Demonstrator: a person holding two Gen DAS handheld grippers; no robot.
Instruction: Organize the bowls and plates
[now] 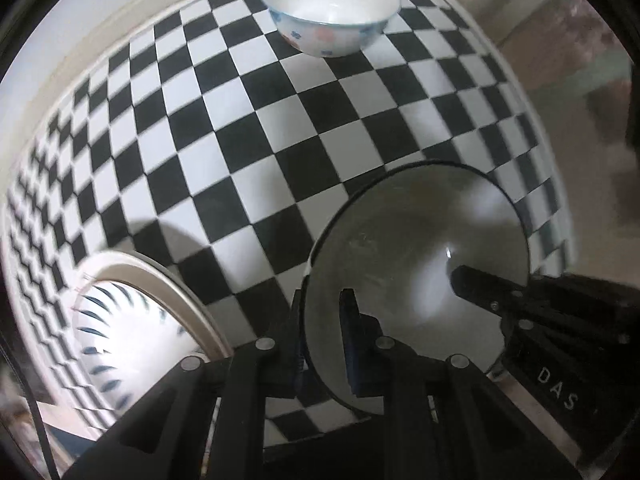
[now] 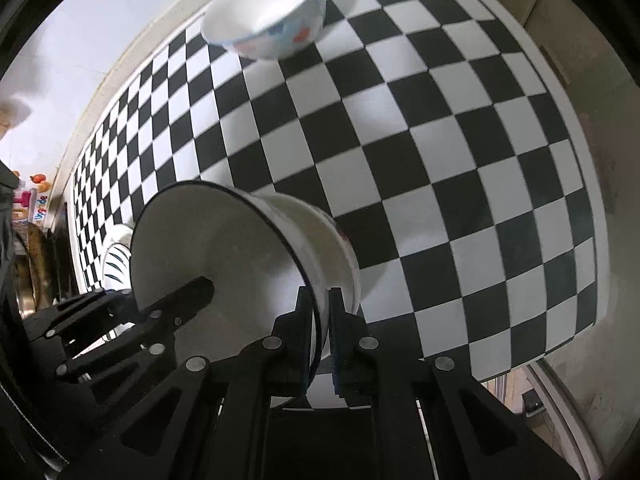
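Black-rimmed white bowl [image 2: 240,264] pinched at its rim from two opposite sides, tipped so the mouth faces the left wrist camera and the foot points out over the checkered tablecloth [image 2: 460,168]. Right gripper [image 2: 320,320] clamped on the near rim wall, one finger inside, one outside. Left gripper [image 1: 324,328] closed on the other side of the same rim, seen in the right wrist view as dark fingers [image 2: 180,300] reaching across the bowl's inside. Held just above the cloth, low and near its front edge; contact with the cloth cannot be told.

Floral bowl [image 1: 330,12] upright at the far side of the cloth, well apart, almost straight ahead along both pairs of fingers. Striped plate [image 1: 132,320] just beside the held bowl, on the left hand's side.

Likely step: carrying the held bowl forward to nest with the floral one. Needs levelling first, mouth up. Risk of slipping from thin rim grips
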